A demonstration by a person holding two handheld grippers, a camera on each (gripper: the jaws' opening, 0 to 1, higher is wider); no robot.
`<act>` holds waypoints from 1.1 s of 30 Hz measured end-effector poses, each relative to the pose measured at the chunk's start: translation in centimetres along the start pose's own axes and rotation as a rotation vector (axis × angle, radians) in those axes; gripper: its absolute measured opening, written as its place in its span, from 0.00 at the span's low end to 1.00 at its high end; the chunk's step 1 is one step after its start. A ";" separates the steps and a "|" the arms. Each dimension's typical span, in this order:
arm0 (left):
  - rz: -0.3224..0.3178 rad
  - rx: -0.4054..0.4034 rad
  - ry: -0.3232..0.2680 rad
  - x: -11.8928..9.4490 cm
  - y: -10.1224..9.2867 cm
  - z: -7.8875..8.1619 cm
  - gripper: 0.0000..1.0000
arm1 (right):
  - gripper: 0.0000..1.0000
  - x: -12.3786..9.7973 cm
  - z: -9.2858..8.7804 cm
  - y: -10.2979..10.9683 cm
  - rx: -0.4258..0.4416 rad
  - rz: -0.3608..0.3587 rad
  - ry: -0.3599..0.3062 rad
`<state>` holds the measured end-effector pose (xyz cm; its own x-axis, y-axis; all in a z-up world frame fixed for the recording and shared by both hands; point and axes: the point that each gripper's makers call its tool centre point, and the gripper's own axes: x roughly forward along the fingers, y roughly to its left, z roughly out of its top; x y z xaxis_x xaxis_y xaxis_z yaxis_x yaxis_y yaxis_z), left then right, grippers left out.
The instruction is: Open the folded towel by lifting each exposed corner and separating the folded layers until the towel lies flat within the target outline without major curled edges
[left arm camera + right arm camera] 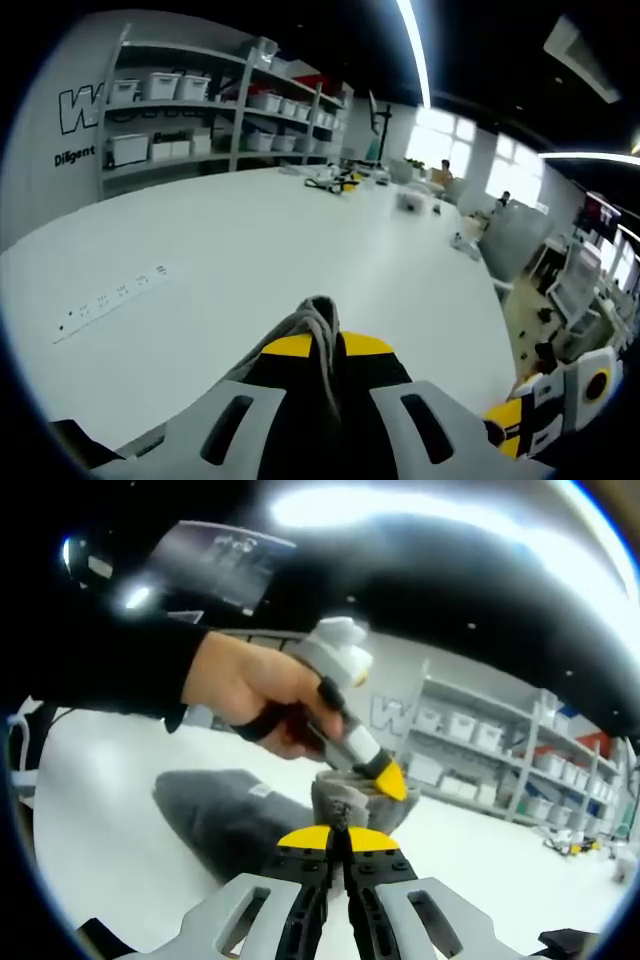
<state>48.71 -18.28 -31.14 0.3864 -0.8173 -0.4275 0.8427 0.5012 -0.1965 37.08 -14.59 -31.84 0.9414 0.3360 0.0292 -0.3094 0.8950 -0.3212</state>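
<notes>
A grey towel (318, 318) bunches up between the yellow-tipped jaws of my left gripper (322, 345), which is shut on a fold of it above the white table (250, 240). At the lower right edge of that view is my right gripper (510, 425). In the right gripper view, the towel (225, 815) hangs lifted and folded, its bulk trailing left. My right gripper (337, 837) is shut on the towel's edge. Just above it, a person's hand (250, 695) holds my left gripper (385, 778), pinching the same raised part of the towel.
A power strip (110, 298) is set into the table at the left. Shelves with white bins (180, 95) stand along the far wall. Small items (335, 182) lie at the table's far end, and chairs (580, 290) stand beyond its right edge.
</notes>
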 end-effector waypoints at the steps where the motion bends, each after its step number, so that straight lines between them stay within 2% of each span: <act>1: -0.003 -0.004 -0.001 0.1 0.0 -0.1 0.07 | 0.00 0.0 -0.1 0.0 0.000 -0.001 0.001; 8: 0.002 -0.017 -0.001 1.2 -0.1 -0.3 0.07 | 0.00 -0.3 -0.7 -0.5 0.000 -0.012 0.011; 24: 0.016 -0.061 0.013 4.1 -0.1 -2.1 0.08 | 0.00 -0.4 -2.8 -1.0 0.037 -0.013 0.045; 28: 0.039 -0.042 0.015 4.8 0.0 -2.4 0.14 | 0.00 -0.6 -3.3 -1.4 0.053 -0.017 0.052; 33: 0.026 -0.035 -0.004 5.2 -0.7 -2.4 0.21 | 0.00 -0.8 -4.2 -1.8 0.081 -0.019 0.080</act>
<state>49.20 -22.21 -35.36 0.4095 -0.8049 -0.4294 0.8189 0.5318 -0.2158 37.47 -17.72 -35.25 0.9539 0.2971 -0.0424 -0.2983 0.9229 -0.2435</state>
